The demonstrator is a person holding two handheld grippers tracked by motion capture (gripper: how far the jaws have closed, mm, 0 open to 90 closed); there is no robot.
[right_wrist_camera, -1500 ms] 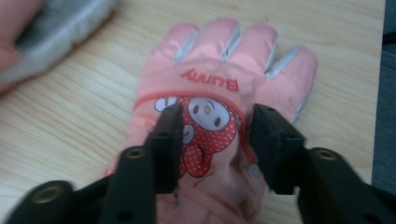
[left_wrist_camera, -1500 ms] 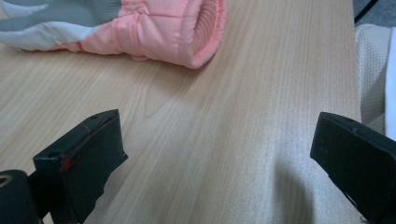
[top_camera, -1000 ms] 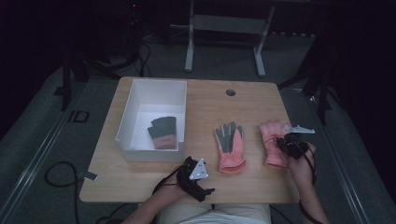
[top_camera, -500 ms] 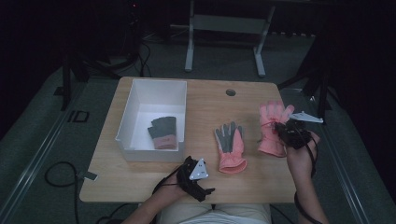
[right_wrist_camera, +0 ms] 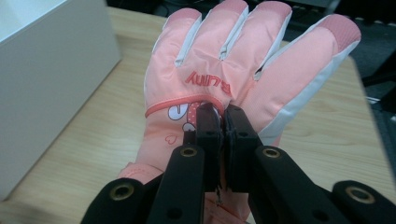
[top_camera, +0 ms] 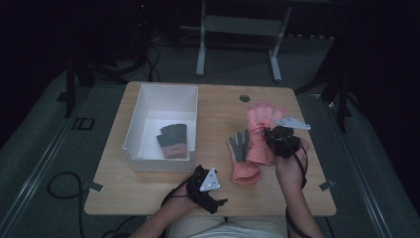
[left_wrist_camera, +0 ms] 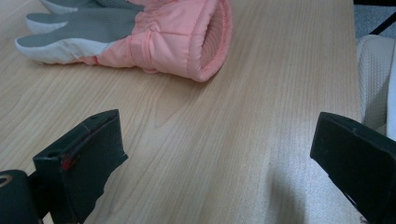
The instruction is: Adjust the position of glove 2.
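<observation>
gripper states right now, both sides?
Left gripper: open, holding nothing, near the table's front edge.
Right gripper: shut on the pink glove.

Jaws wide apart over bare table (left_wrist_camera: 224,149); pink glove (left_wrist_camera: 154,32) ahead, cuff facing cam; poss. chair at rt.

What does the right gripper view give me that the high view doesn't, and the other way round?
Right gripper view alone: the lettering and heart print on the back of the pink glove, and its fabric pinched between the closed fingers of the right gripper.

High view alone: the grey glove inside the white bin, the second pink glove lying palm-up, and the left gripper near the table's front edge.

Both: the held pink glove, the bin, the table.
</observation>
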